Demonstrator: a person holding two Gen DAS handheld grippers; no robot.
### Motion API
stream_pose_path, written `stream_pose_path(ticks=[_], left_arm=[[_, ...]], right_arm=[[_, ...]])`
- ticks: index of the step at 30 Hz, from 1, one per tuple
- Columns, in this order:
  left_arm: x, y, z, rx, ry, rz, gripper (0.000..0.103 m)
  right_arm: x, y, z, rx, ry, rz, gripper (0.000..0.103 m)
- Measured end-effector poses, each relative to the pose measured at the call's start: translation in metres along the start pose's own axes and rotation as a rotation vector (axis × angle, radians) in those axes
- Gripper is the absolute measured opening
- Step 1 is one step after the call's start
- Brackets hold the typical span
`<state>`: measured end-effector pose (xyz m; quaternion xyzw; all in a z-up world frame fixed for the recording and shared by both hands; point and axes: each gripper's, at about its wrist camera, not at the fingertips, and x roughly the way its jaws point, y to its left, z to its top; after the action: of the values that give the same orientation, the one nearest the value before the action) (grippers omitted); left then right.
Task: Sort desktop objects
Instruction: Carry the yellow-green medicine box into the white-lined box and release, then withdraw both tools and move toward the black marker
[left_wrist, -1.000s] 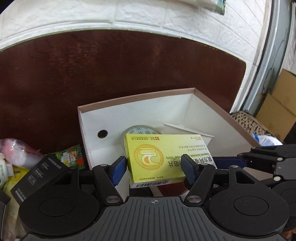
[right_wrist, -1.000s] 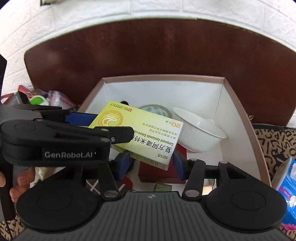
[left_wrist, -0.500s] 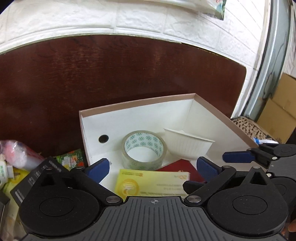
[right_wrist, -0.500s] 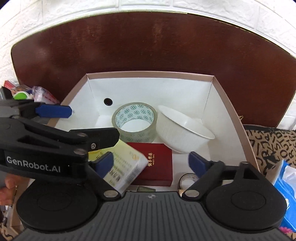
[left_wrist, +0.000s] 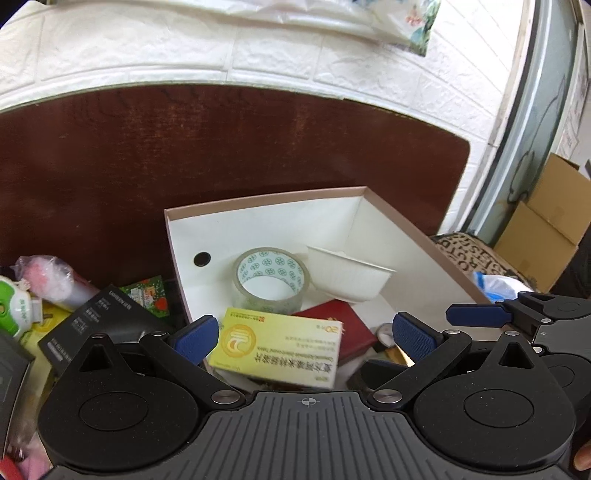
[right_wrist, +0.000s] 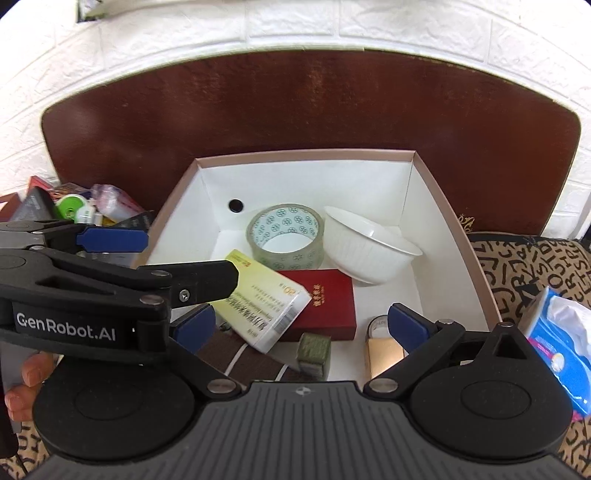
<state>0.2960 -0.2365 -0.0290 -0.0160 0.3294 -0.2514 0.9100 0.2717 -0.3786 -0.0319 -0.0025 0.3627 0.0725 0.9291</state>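
Observation:
A yellow medicine box (left_wrist: 277, 347) lies inside the white cardboard box (left_wrist: 258, 221), leaning on a red booklet (right_wrist: 325, 302); it also shows in the right wrist view (right_wrist: 266, 306). My left gripper (left_wrist: 303, 336) is open and empty just above and behind the medicine box. My right gripper (right_wrist: 299, 325) is open and empty over the box's near end. In the box are also a roll of clear tape (right_wrist: 286, 236), a white bowl (right_wrist: 365, 247), a small green block (right_wrist: 314, 349) and a small jar (right_wrist: 378, 326).
A pile of loose items lies left of the box: a black carton (left_wrist: 96, 321), a green and white item (left_wrist: 14, 306), a pink bag (left_wrist: 48, 273). A blue tissue pack (right_wrist: 561, 339) lies at the right. A dark wooden board (right_wrist: 314, 103) stands behind, against a white brick wall.
My left gripper opened and let the yellow medicine box drop into the white box. Both grippers then drew back and up, jaws wide open.

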Motion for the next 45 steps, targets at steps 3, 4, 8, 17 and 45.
stream_pose_path(ticks=[3,4,8,17,45], left_arm=[[-0.024,-0.005,-0.005,-0.006,-0.01,-0.006,0.103],[-0.034,-0.006,-0.008,-0.004,-0.016,-0.007,0.103],[-0.076,-0.011,-0.022,0.001,-0.04,-0.014,0.103],[-0.163,-0.002,-0.088,-0.068,-0.111,-0.006,0.103],[-0.165,0.085,-0.214,-0.207,0.018,0.072,0.083]], right_arm=[[-0.023,0.009,-0.006,0.007,-0.03,0.003,0.1],[-0.031,0.013,-0.009,0.007,-0.041,0.002,0.1],[-0.066,0.036,-0.023,-0.015,-0.087,-0.001,0.1],[-0.129,0.104,-0.072,-0.118,-0.186,0.04,0.101],[-0.083,0.195,-0.183,-0.113,-0.124,0.071,0.092]])
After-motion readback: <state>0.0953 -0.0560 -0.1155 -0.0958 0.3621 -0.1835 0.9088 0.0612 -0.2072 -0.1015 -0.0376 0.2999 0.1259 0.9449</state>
